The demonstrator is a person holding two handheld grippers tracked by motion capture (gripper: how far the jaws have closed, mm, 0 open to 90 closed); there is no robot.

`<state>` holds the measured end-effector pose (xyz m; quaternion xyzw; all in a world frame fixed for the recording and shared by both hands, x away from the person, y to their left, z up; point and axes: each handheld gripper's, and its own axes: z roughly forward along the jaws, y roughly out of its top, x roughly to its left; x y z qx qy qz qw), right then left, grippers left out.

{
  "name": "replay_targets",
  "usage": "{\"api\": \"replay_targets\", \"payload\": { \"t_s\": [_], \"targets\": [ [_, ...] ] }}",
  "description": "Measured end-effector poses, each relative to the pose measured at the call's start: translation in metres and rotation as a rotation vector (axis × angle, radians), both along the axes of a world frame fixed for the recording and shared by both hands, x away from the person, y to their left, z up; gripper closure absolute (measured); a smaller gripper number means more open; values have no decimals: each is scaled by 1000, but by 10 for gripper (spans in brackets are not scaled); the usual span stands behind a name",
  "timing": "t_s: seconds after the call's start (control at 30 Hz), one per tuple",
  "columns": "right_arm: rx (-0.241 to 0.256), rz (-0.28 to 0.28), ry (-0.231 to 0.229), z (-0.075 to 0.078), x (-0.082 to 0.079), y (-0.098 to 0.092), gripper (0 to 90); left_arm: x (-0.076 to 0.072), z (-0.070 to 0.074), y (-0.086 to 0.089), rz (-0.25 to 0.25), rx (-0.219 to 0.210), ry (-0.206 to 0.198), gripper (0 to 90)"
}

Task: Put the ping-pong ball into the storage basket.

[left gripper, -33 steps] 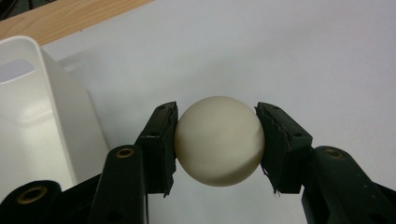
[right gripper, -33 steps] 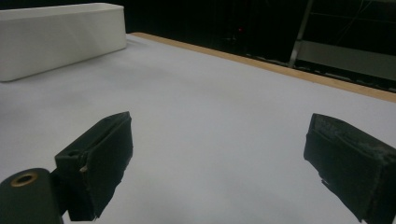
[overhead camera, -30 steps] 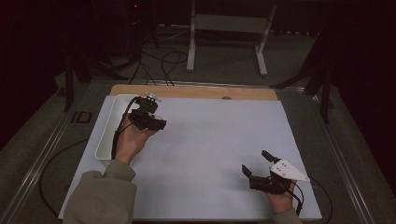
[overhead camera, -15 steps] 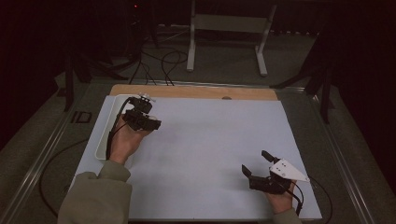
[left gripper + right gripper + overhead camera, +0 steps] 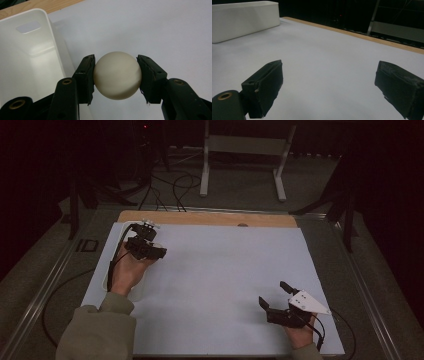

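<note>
My left gripper (image 5: 115, 60) is shut on a cream ball (image 5: 117, 76), one jaw pressing each side. In the high view the left gripper (image 5: 149, 250) hangs over the far left of the white tabletop (image 5: 225, 265), just right of a white bin (image 5: 106, 279). The bin (image 5: 27, 55) looks empty in the part the left gripper view shows. Near the front right corner my right gripper (image 5: 273, 294) stands open with nothing between its jaws. In its own view the right gripper (image 5: 329, 68) sits low over the bare white surface, jaws wide apart.
A wooden strip (image 5: 210, 218) runs along the table's far edge. Beyond it stand a metal frame (image 5: 242, 145) and loose cables on the dark floor. The white bin (image 5: 242, 17) lies far off to the left in the right gripper view.
My left hand has shifted slightly left toward the bin, still holding the ball. The right gripper has not moved.
</note>
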<state>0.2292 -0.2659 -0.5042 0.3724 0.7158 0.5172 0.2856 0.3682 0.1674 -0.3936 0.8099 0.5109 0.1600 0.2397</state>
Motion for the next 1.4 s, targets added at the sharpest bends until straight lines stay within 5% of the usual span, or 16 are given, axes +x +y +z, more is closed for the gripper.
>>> {"api": "replay_targets", "payload": {
  "t_s": [1.4],
  "targets": [
    [-2,1,2,0,0,0,78,-5,4,25,33,11,-34,512]
  ]
}}
